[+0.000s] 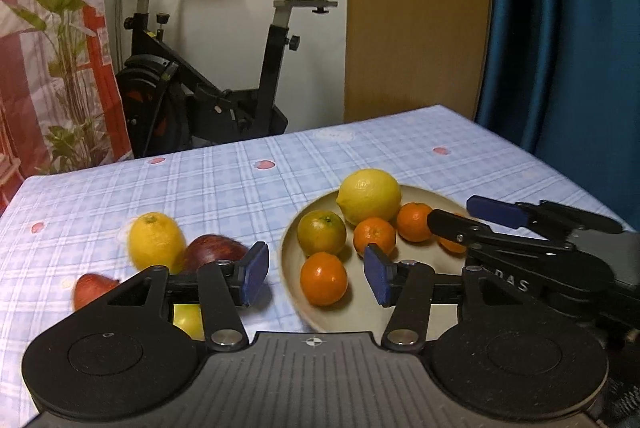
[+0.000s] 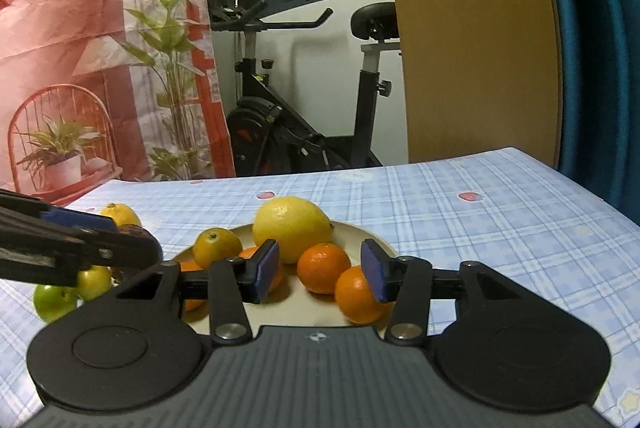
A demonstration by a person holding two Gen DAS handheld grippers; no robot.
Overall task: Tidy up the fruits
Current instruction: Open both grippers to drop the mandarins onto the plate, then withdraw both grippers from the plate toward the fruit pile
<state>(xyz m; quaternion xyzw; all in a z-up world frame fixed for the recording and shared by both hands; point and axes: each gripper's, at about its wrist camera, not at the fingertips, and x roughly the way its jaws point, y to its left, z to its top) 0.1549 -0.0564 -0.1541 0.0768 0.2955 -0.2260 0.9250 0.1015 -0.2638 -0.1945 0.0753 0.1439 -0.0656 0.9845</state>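
Both grippers hang over the round beige plate (image 1: 290, 228) with nothing between their blue pads: the left gripper (image 1: 316, 274) stands with its jaws apart above the plate's near-left rim, and the right gripper (image 2: 319, 271) likewise has its jaws apart, low over the plate's near side, one pad just beside a small orange mandarin (image 2: 356, 294) without pressing on it. The plate already carries a big pale-yellow lemon (image 1: 369, 195), a greenish-yellow citrus (image 1: 322, 232) and several glossy orange mandarins (image 1: 323, 278). Still loose on the blue-and-white checked surface (image 1: 200, 183), left of the plate, lie a dimpled yellow lemon (image 1: 155, 240), a dark red apple (image 1: 214, 252), another red apple (image 1: 92, 290) half hidden by the gripper body, and green apples (image 2: 52, 300) seen in the right wrist view. The step in hand looks like a release and a turn toward the next loose fruit. To do it well, the left gripper should lift clear of the rim before swinging over, so as not to nudge the crowded mandarins, then widen further, since the lemon and apples are broader than the present gap. These skins are smooth, waxy and rounded, apt to roll or squirt from flat pads; closing across the widest middle and low on the fruit seems the safest hold.
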